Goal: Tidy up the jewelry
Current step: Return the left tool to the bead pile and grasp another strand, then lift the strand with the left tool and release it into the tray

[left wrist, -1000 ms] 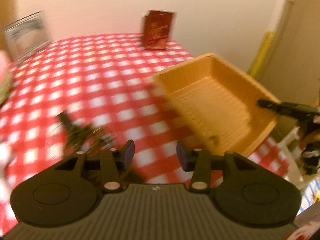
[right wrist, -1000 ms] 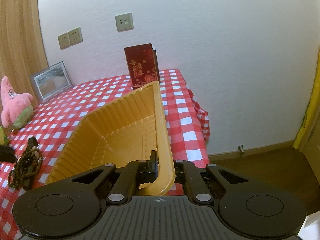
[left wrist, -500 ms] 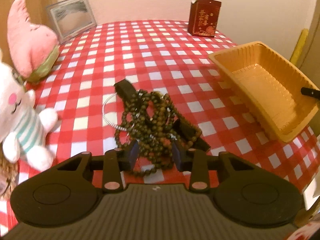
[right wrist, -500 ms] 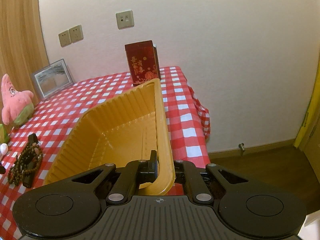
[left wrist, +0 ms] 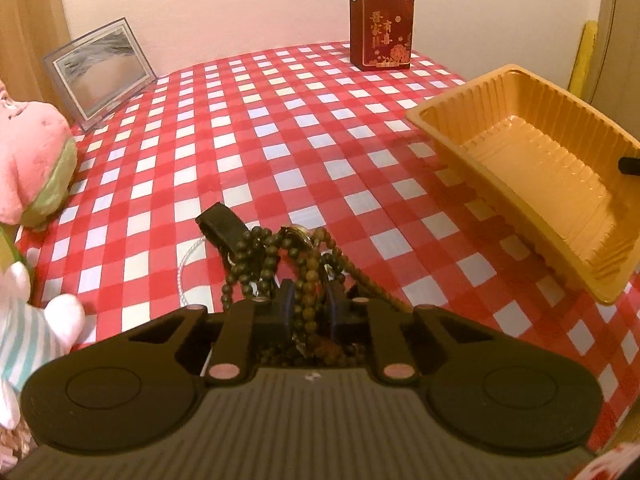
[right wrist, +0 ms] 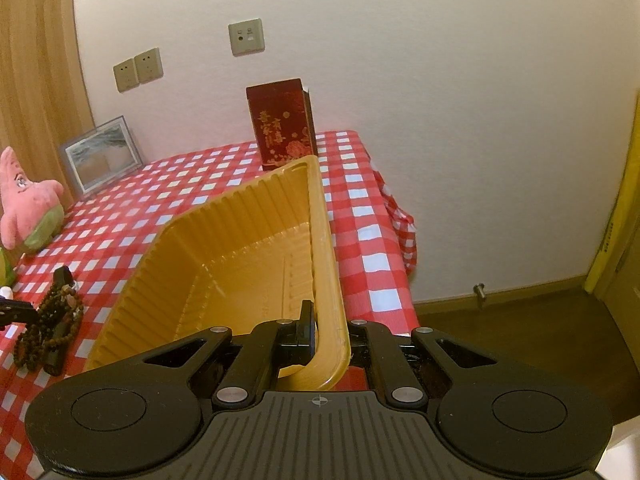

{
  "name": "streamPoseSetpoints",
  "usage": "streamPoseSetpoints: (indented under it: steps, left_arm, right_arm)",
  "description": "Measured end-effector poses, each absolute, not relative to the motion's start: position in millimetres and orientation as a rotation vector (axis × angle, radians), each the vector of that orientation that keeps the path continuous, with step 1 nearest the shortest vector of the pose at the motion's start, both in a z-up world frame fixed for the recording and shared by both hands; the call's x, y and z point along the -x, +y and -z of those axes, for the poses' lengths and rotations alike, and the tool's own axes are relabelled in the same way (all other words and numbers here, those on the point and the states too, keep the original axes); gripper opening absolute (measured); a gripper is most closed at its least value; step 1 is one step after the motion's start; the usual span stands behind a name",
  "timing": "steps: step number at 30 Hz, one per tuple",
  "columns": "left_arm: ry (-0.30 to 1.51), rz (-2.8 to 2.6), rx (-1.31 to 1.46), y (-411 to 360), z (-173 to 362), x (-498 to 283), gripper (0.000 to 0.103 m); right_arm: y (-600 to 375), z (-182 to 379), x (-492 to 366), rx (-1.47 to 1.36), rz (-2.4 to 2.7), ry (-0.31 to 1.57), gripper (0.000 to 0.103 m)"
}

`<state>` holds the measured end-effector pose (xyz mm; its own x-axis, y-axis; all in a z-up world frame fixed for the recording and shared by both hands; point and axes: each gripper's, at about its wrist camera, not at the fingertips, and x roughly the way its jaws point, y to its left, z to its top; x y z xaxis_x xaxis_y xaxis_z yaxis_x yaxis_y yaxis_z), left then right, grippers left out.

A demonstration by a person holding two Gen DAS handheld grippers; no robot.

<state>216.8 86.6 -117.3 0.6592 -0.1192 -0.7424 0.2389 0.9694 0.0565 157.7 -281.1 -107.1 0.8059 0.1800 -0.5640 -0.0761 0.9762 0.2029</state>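
A tangle of dark wooden bead strands (left wrist: 280,252) lies on the red checked tablecloth with a black strap (left wrist: 220,224) and a thin clear bangle (left wrist: 188,256). My left gripper (left wrist: 308,304) is shut on the bead strands at the near end of the pile. The pile also shows in the right wrist view (right wrist: 52,320) at the far left. My right gripper (right wrist: 326,328) is shut on the near rim of an empty orange plastic tray (right wrist: 240,248), which also shows in the left wrist view (left wrist: 520,160) at the right table edge.
A dark red gift box (left wrist: 380,28) stands at the back of the table. A picture frame (left wrist: 100,68) leans at the back left. A pink plush (left wrist: 28,160) and a striped white plush (left wrist: 24,332) sit at the left. The table edge drops off behind the tray (right wrist: 380,240).
My left gripper has swung from the tray to the bead pile, moved in and closed on the strands. The right gripper has kept hold of the tray rim.
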Motion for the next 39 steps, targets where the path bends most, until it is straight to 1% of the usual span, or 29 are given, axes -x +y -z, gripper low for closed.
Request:
streamPoseSetpoints:
  steps: [9, 11, 16, 27, 39]
  left_arm:
    - [0.833, 0.218, -0.203, 83.4, 125.4, -225.4, 0.011]
    - [0.824, 0.218, -0.219, 81.8, 124.5, -224.0, 0.006]
    - [0.799, 0.240, -0.213, 83.0, 113.6, -216.0, 0.006]
    - [0.727, 0.259, -0.091, 95.4, 51.6, -181.7, 0.006]
    - [0.613, 0.272, -0.047, 83.5, -11.1, -147.3, 0.006]
  right_arm:
    - [-282.3, 107.8, -157.5, -0.176, -0.131, 0.624, 0.005]
    - [-282.7, 108.1, -157.4, -0.179, -0.131, 0.624, 0.005]
    - [-282.2, 108.9, -156.8, -0.179, -0.134, 0.624, 0.005]
    - [-278.2, 108.0, -149.0, -0.200, -0.120, 0.624, 0.005]
    - [-276.5, 107.9, -135.6, -0.230, -0.130, 0.630, 0.005]
